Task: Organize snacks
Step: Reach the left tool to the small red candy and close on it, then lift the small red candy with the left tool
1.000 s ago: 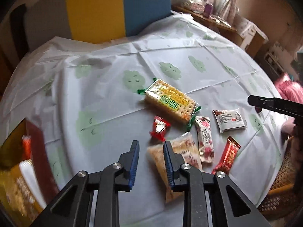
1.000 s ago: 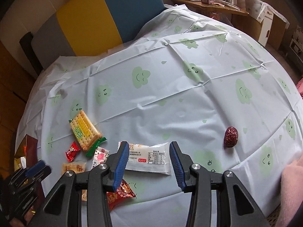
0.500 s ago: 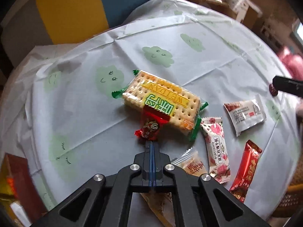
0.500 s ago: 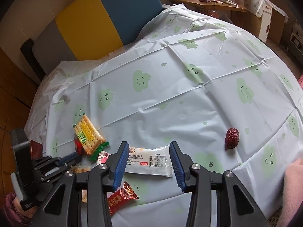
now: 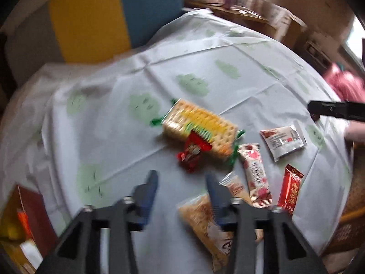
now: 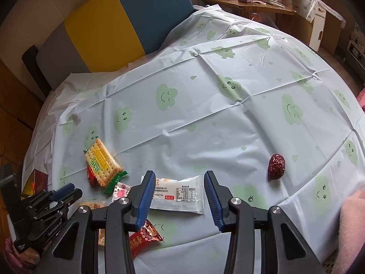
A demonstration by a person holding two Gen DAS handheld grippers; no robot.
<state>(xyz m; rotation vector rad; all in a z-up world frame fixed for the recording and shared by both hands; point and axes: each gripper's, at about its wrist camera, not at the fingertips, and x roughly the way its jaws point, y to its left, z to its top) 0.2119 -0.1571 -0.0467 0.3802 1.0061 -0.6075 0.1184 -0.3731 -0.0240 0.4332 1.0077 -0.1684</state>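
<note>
Several snacks lie on the cloud-print tablecloth [image 6: 205, 132]. A small red candy [image 5: 191, 151] rests against a cracker pack [image 5: 198, 125], just beyond my open, empty left gripper [image 5: 181, 183]. A tan biscuit pack [image 5: 209, 223] lies under its right finger. A pink-white bar [image 5: 255, 173], a red bar [image 5: 289, 189] and a white sachet [image 5: 282, 140] lie to the right. My right gripper [image 6: 178, 182] is open and empty above the white sachet [image 6: 180, 193]. A red date [image 6: 276, 166] lies to its right.
A red and gold box [image 5: 25, 223] with snacks stands at the table's left edge. A yellow, blue and grey panel [image 6: 114, 29] stands behind the table. A wooden shelf [image 6: 248, 2] with boxes is at the back right. Pink fabric [image 6: 351, 226] is at the lower right.
My left gripper was shut on the small red candy half a second ago; now it is open and drawn back, and the candy lies against the cracker pack. The right gripper has barely moved.
</note>
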